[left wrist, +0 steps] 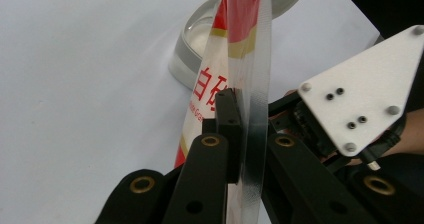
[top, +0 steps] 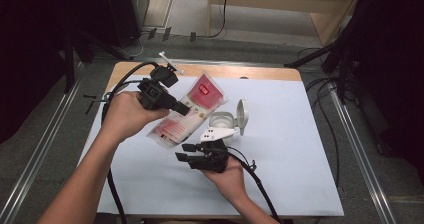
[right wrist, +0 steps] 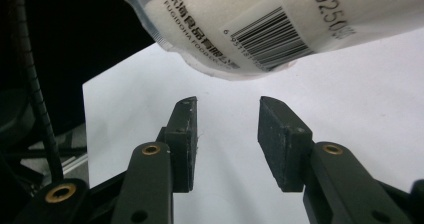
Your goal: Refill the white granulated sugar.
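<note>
A red-and-white pouch [top: 202, 96] of white granules hangs tilted above the table, its bottom end toward me. My left gripper [top: 184, 110] is shut on the pouch's flat side seam [left wrist: 252, 84], seen edge-on in the left gripper view. My right gripper [top: 184, 152] sits low on the table beneath the pouch's lower end, pointing left. In the right gripper view the right gripper [right wrist: 227, 119] is open with nothing between its pads, and the pouch's barcoded end [right wrist: 260, 19] hangs just above and beyond its tips. A round white container [top: 223, 120] with its flip lid [top: 242, 115] raised stands beside the pouch.
A white sheet [top: 300, 154] covers the tabletop, with a strip of bare wood [top: 260, 73] along the far edge. The right gripper's white three-cornered plate [left wrist: 365, 94] lies close to the right of my left gripper's jaws. Cables [top: 112, 91] trail off the table's left side.
</note>
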Motion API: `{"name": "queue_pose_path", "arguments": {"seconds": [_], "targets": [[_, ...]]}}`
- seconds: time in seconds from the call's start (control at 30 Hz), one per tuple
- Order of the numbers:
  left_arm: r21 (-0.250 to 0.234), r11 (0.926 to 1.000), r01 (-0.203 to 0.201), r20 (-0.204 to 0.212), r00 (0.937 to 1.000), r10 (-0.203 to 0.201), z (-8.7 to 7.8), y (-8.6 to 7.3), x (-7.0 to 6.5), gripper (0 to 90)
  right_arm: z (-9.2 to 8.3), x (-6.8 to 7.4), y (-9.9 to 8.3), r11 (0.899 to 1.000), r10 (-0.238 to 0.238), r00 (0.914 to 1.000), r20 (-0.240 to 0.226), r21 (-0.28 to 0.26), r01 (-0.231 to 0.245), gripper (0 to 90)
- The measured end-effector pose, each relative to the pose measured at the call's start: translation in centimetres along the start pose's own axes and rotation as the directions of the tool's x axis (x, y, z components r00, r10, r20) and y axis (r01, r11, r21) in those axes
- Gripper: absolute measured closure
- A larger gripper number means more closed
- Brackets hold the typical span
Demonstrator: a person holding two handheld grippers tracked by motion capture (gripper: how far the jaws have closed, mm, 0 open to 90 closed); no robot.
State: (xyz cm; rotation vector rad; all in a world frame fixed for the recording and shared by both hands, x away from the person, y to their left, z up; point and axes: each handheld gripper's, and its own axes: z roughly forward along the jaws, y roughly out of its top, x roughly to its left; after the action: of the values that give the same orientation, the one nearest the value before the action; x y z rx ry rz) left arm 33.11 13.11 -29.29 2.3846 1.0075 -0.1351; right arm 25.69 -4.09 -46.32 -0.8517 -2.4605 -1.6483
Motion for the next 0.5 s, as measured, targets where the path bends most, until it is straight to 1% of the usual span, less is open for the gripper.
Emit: {"name": "queue_pose_path", "arguments": {"seconds": [0.1,0.17,0.27,0.33,0.37,0.4,0.43,0.5], "targets": [[0.004,1.0,-0.006,0.0,1.0,0.006,-0.1,0.1,0.1,90.0,-0.4,-0.3,0.2,1.0,-0.019,0.9998,-0.007,0.015,0.019,60.2],[-0.005,0.9999,-0.01,-0.004,0.9999,0.01,-0.2,0.0,0.1,90.0,-0.7,-0.6,0.2,0.998,-0.05,0.9988,0.002,0.032,0.05,59.9],[-0.001,0.9997,-0.023,-0.011,0.9997,0.023,-0.3,0.0,0.1,90.0,-1.2,-0.8,0.3,0.994,-0.099,0.9951,-0.011,0.04,0.099,59.0],[-0.012,0.9997,-0.021,-0.011,0.9997,0.021,-0.3,-0.1,0.2,90.0,-1.5,-1.1,0.4,0.994,-0.101,0.9942,-0.037,0.04,0.102,57.9],[-0.009,0.9997,-0.021,-0.013,0.9997,0.021,-0.3,-0.1,0.3,90.0,-1.7,-1.2,0.5,0.994,-0.1,0.9943,-0.036,0.043,0.102,57.9],[-0.008,0.9998,-0.019,-0.014,0.9997,0.019,-0.4,-0.1,0.3,90.0,-1.9,-1.4,0.5,0.994,-0.103,0.9937,-0.044,0.042,0.105,57.8],[-0.007,0.9996,-0.026,-0.015,0.9996,0.025,-0.5,-0.2,0.5,90.0,-2.1,-1.5,0.6,0.993,-0.105,0.9934,-0.046,0.043,0.107,57.7],[-0.018,0.9998,-0.012,-0.012,0.9999,0.012,-0.6,-0.3,0.5,90.0,-2.5,-1.7,0.6,0.991,-0.12,0.9915,-0.051,0.049,0.122,57.4]]}}
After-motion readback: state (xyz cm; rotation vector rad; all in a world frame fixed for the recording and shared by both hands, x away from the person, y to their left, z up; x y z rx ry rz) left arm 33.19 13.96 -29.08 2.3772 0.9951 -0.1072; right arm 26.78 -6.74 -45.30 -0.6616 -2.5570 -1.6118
